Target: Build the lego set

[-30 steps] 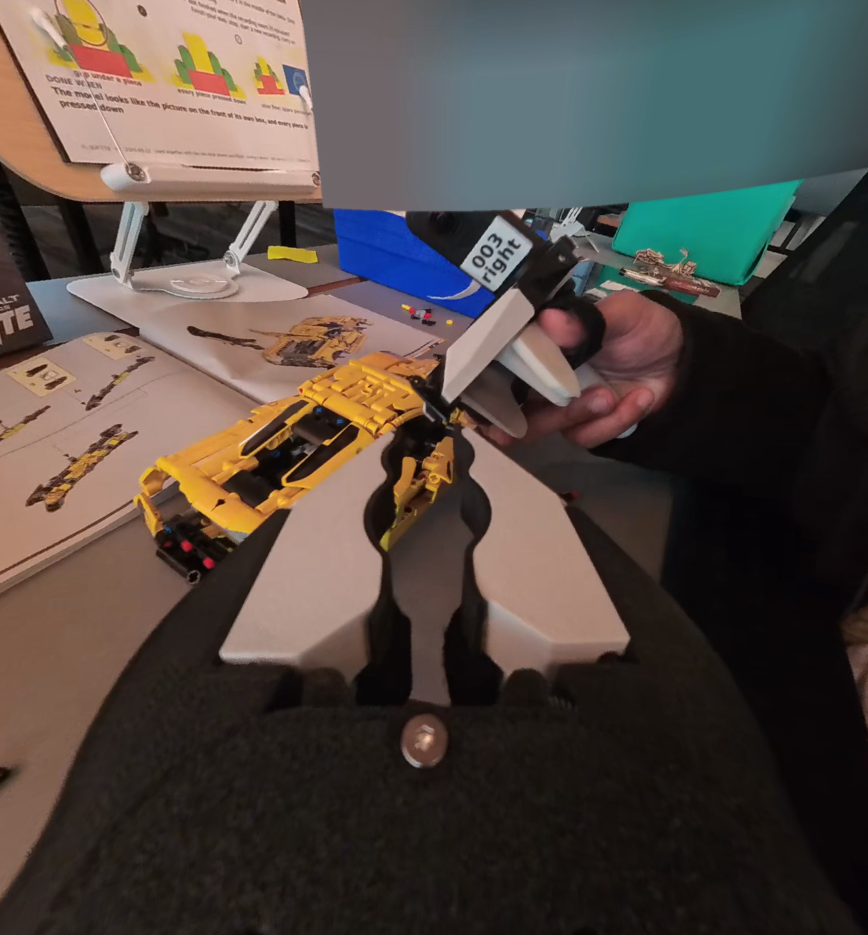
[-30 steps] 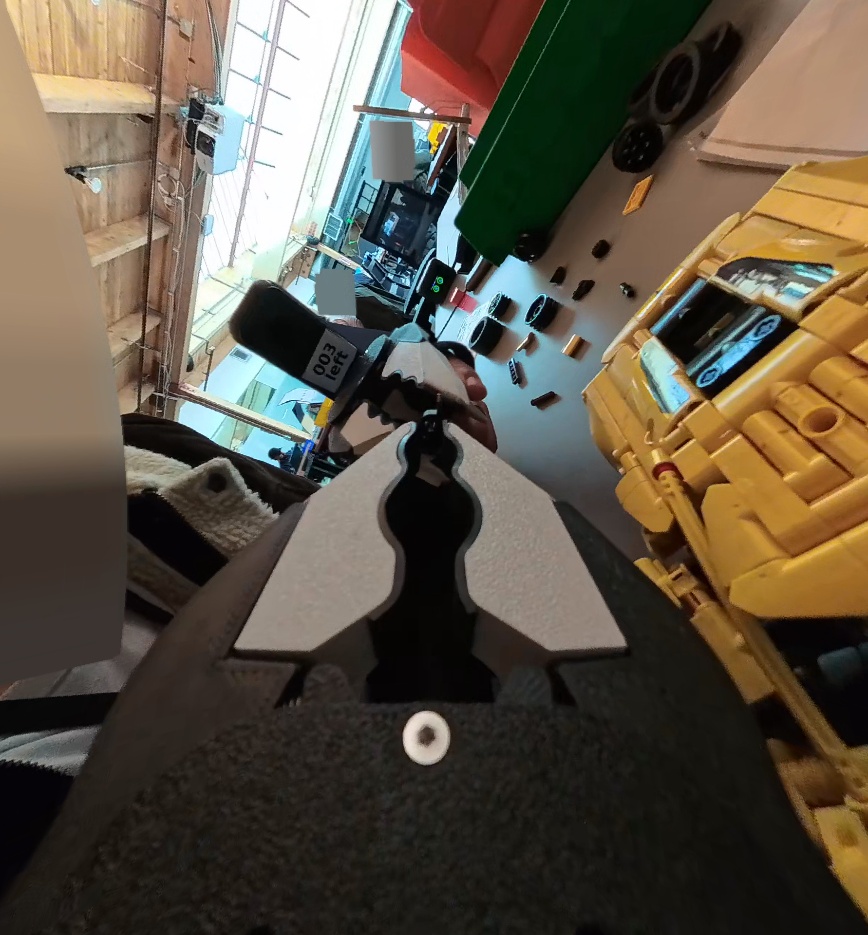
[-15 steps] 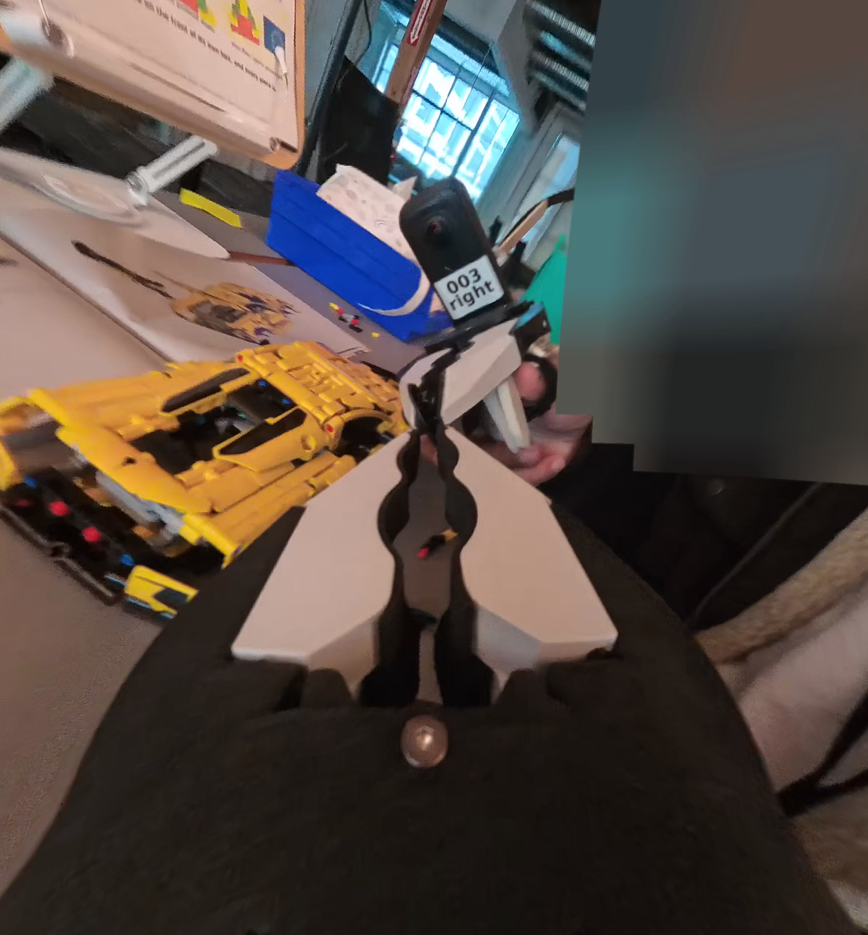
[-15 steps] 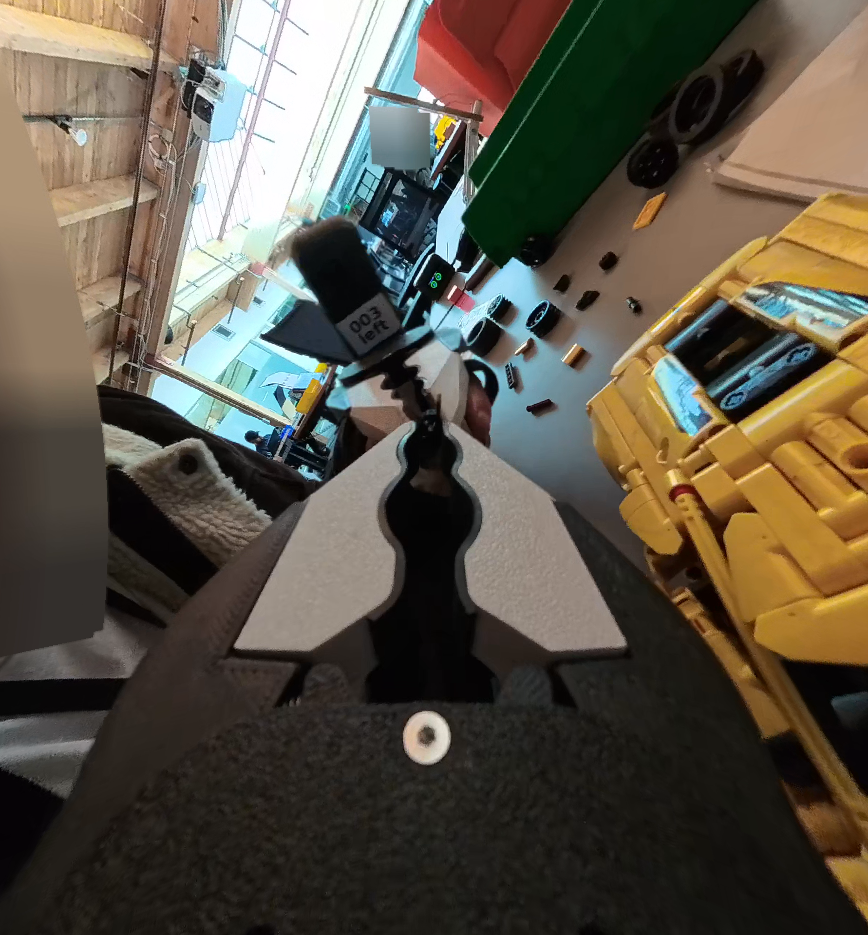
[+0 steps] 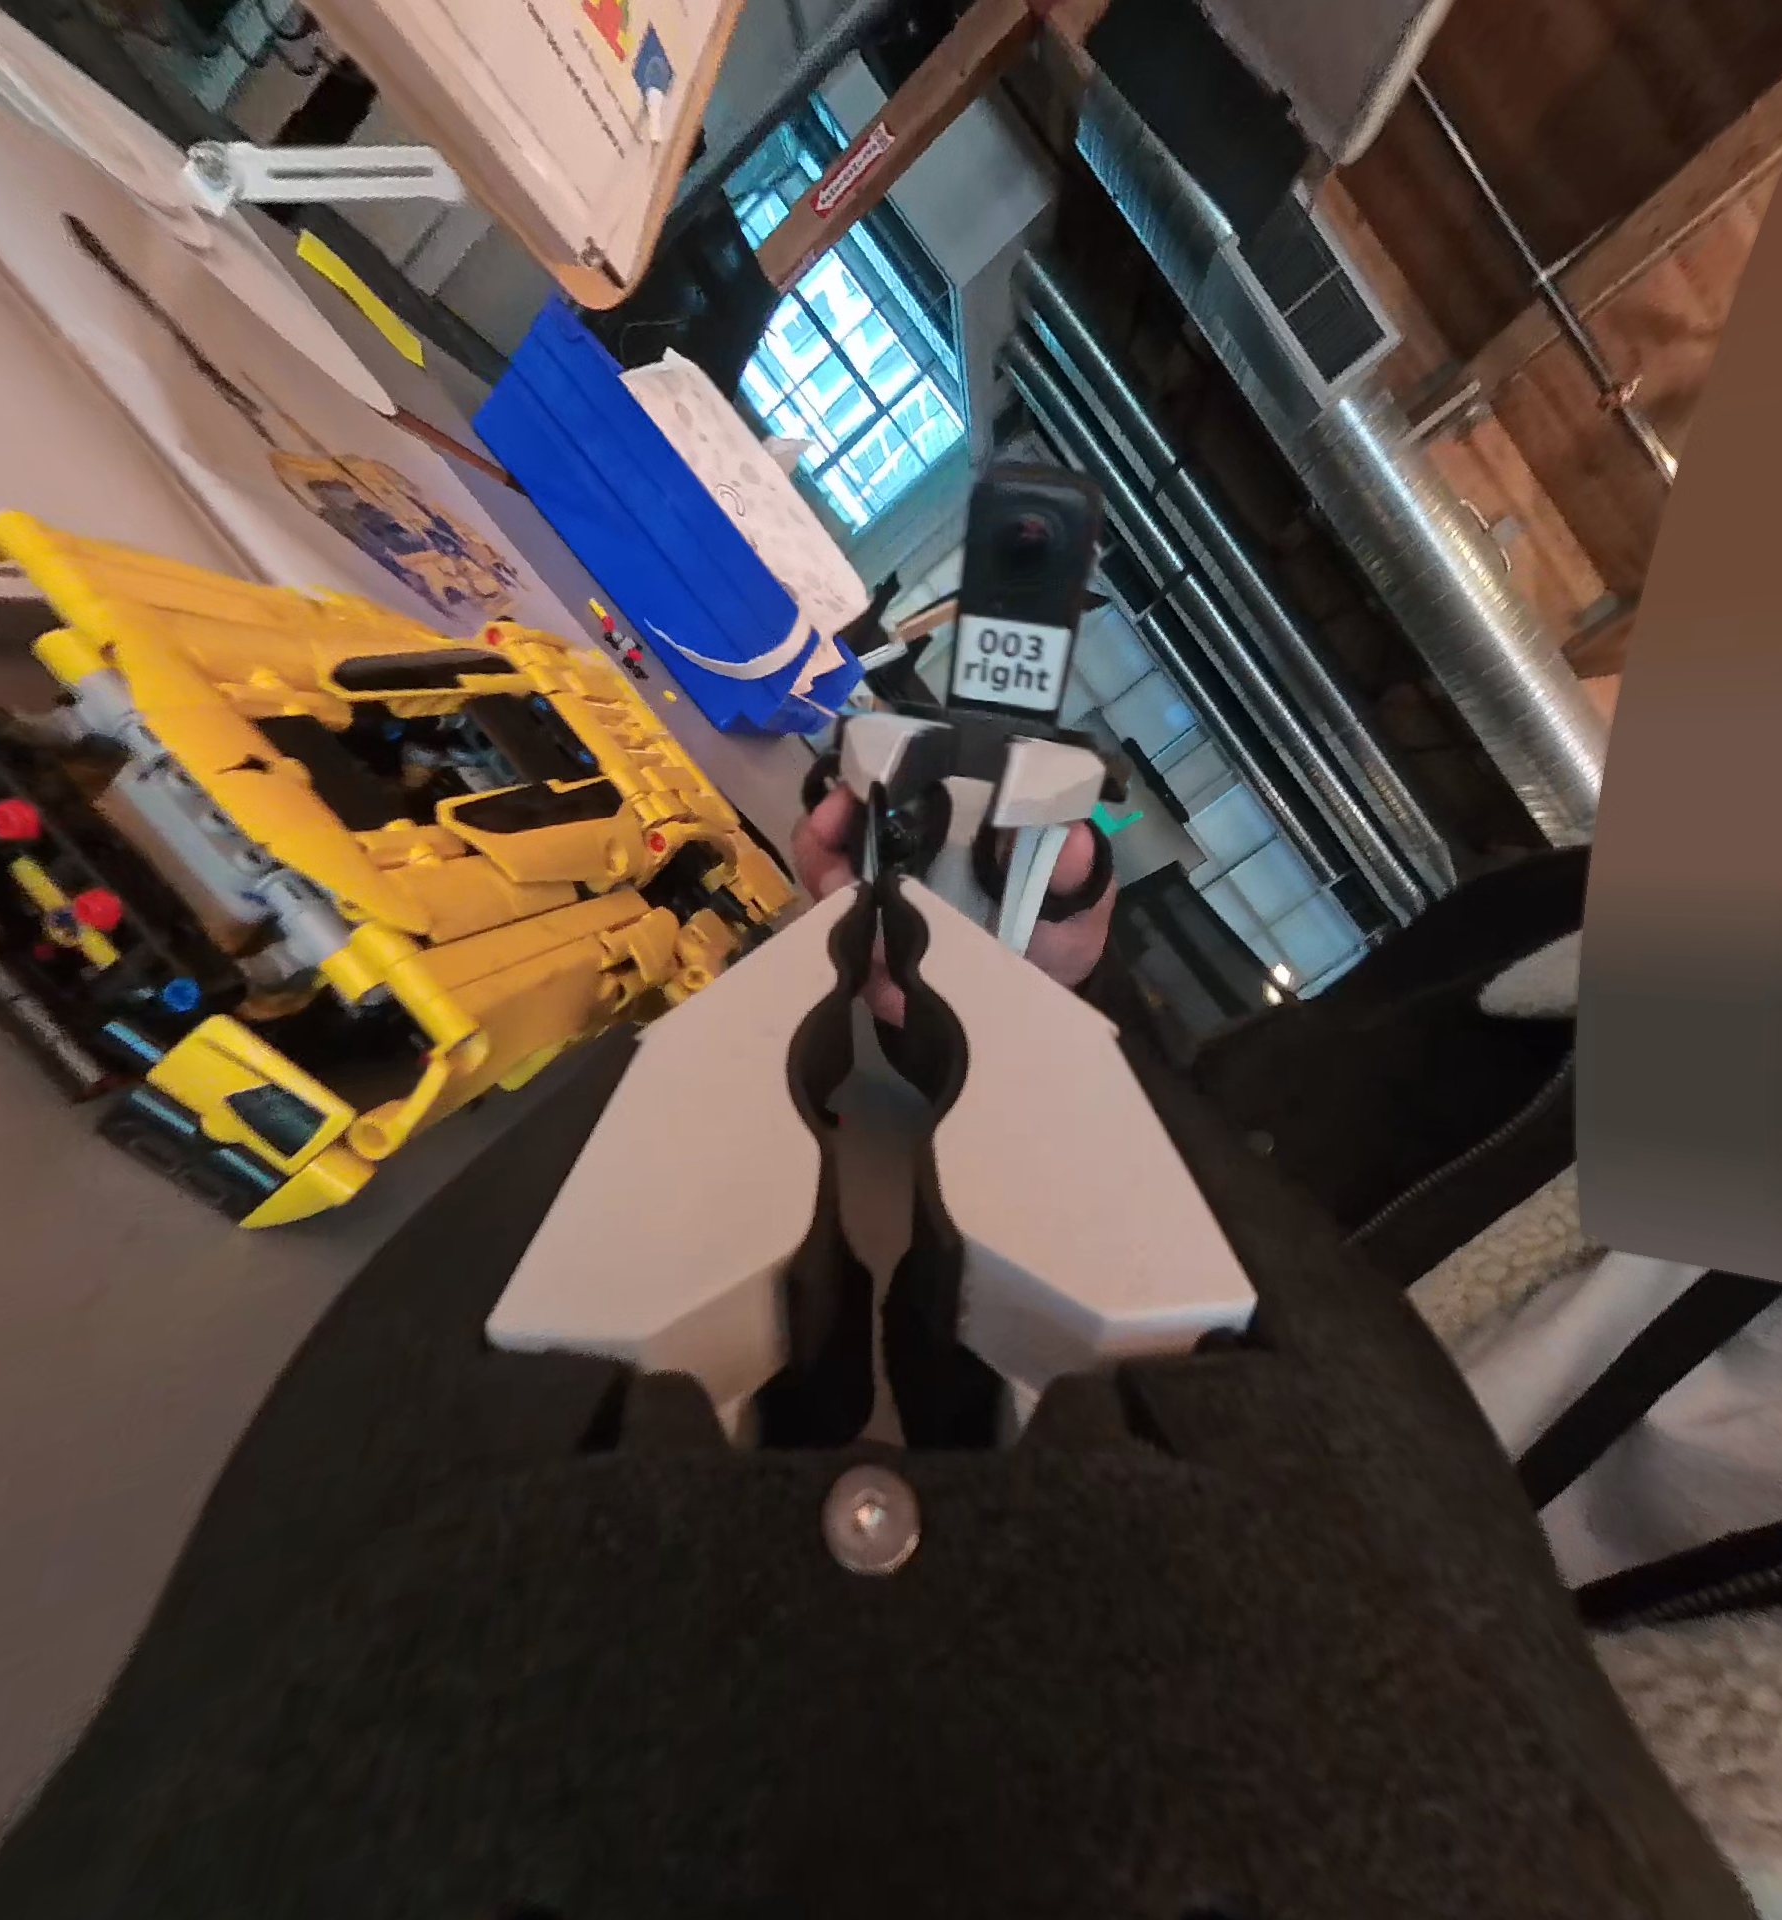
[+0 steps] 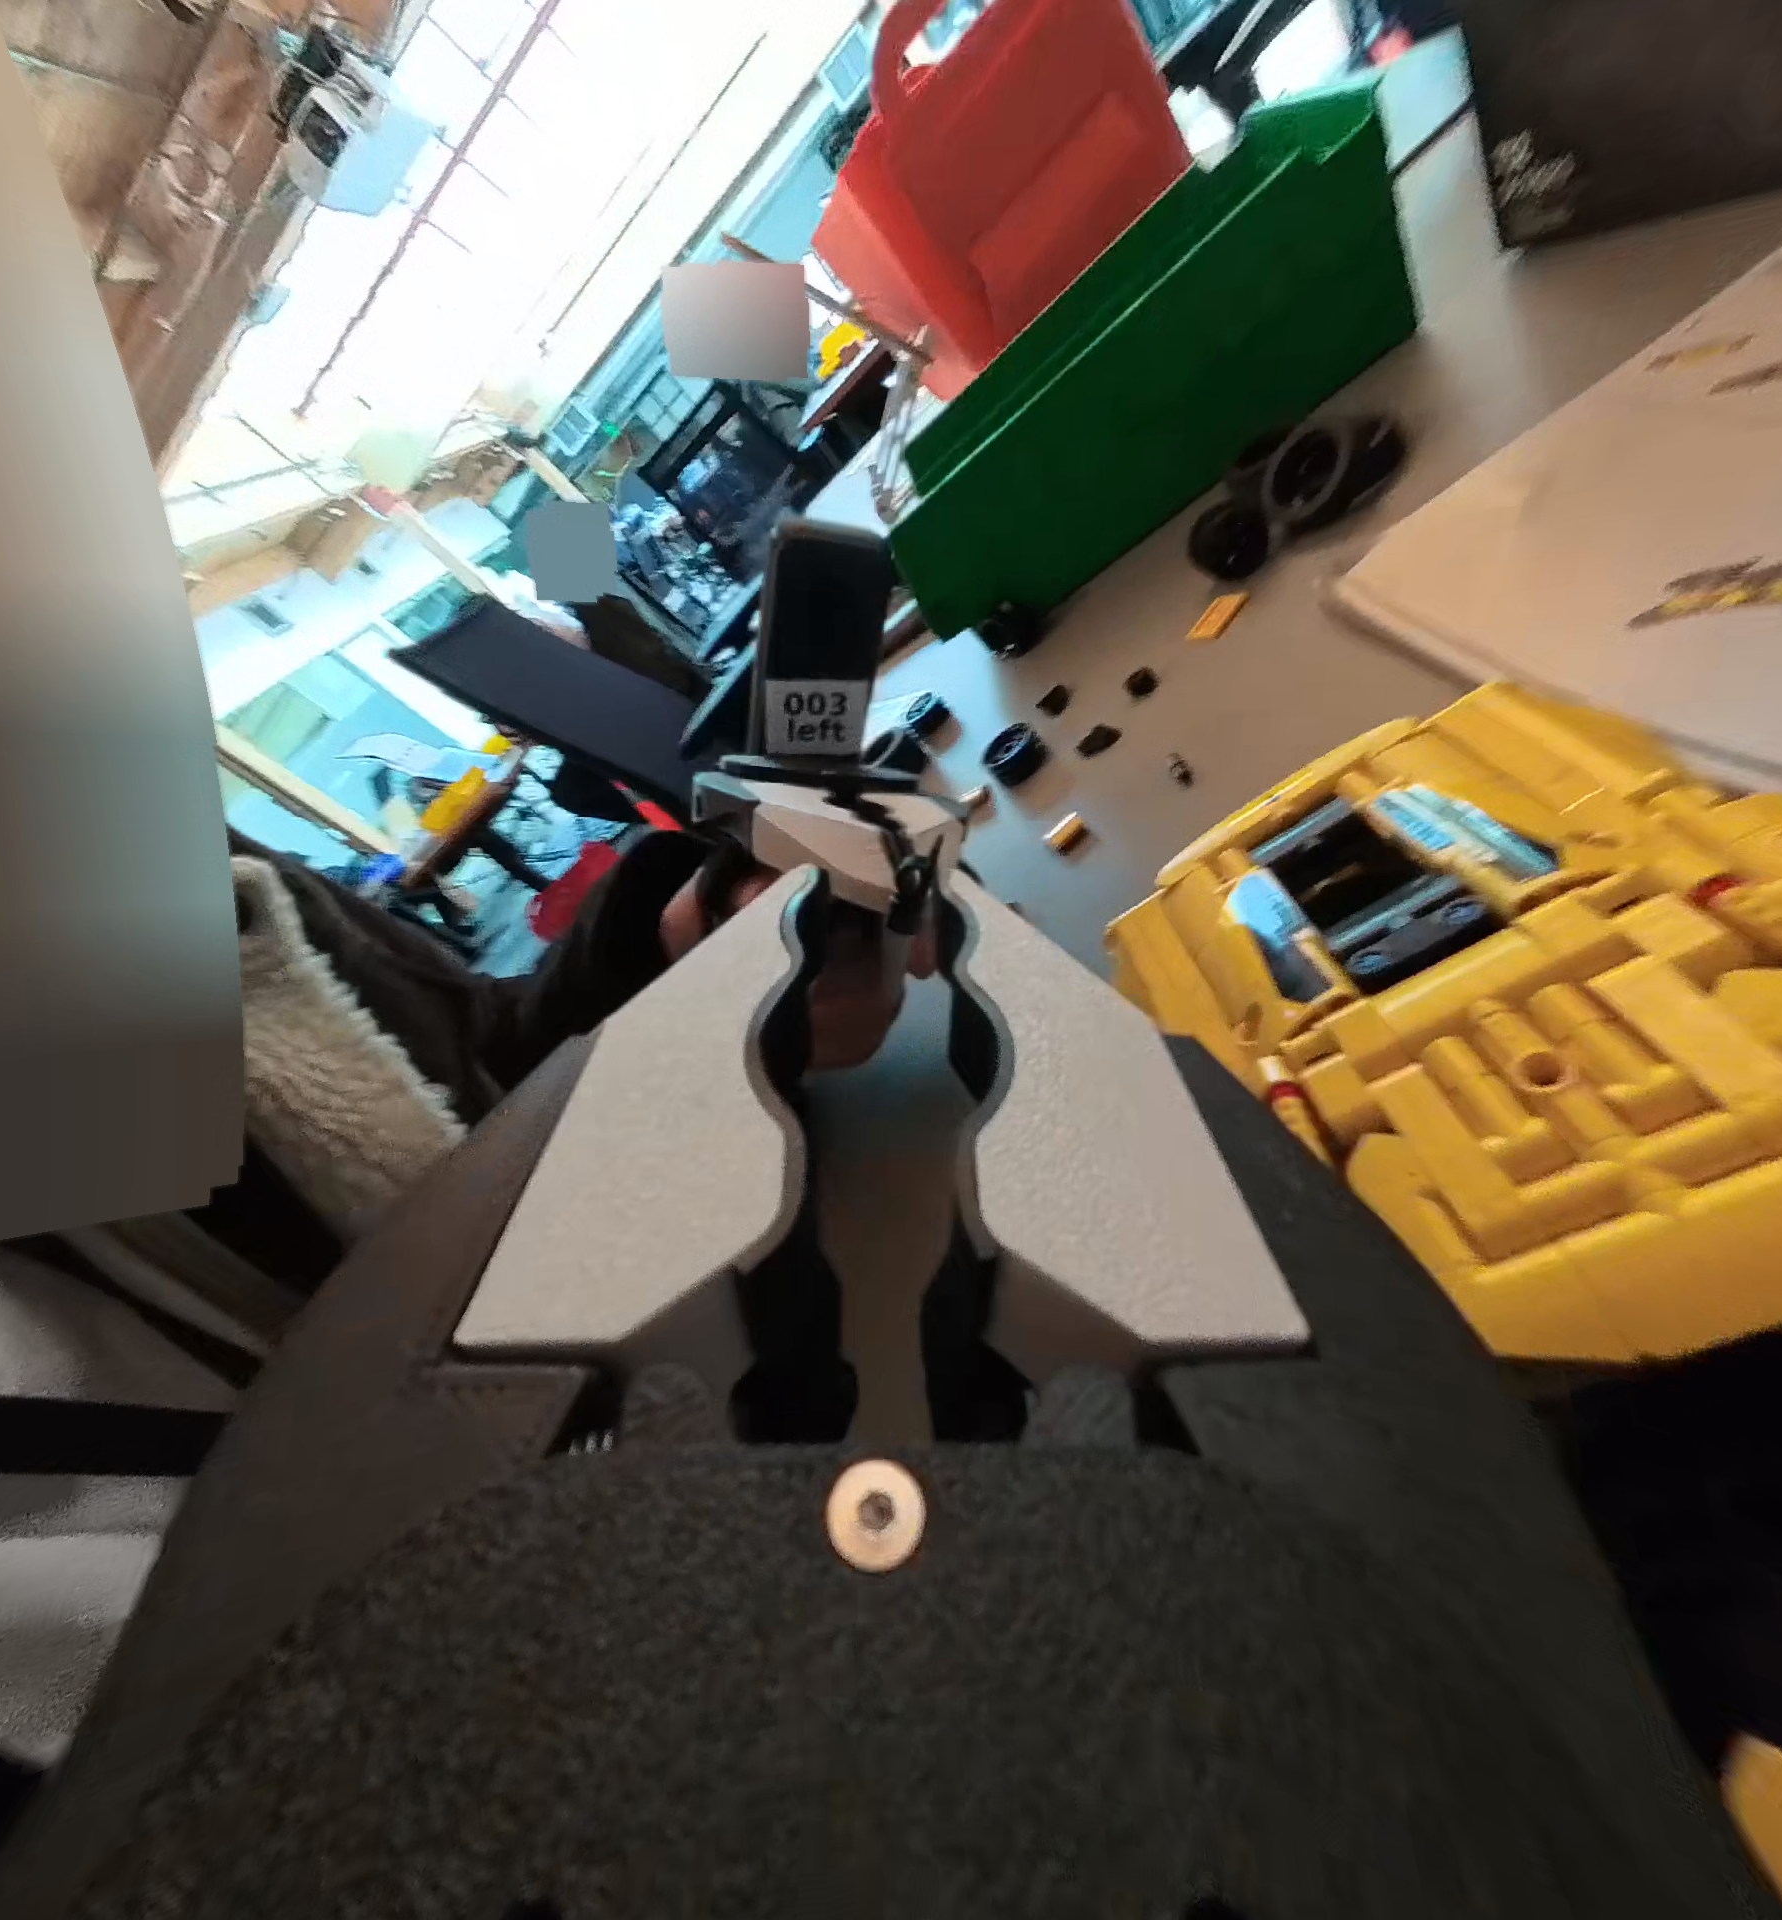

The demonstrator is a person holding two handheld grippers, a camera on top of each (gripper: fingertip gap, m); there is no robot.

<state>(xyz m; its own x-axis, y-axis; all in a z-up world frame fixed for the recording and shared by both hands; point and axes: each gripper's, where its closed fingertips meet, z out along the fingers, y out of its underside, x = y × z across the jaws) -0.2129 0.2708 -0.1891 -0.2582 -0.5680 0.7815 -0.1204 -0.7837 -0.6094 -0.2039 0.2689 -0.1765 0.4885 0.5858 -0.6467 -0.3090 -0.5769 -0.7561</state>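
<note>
The yellow lego car lies on the grey table, left of both grippers; in the right wrist view it is on the right. Both grippers are held up off the table, tip to tip. My left gripper is shut on a small black lego piece that sticks out past its tips. My right gripper is open, its fingers standing on either side of the left gripper's tips. The black piece sits between them. The right gripper also shows in the left wrist view, held by a hand.
A blue bin stands behind the car. A green bin and a red bin stand at the far side, with black wheels and several small loose parts on the table. An instruction booklet lies beside the car. Left and right tips are no more than a few centimetres apart.
Both grippers have lifted away from the car and turned to face each other. The right gripper, shut before, has opened; the left one now holds the small black piece.
</note>
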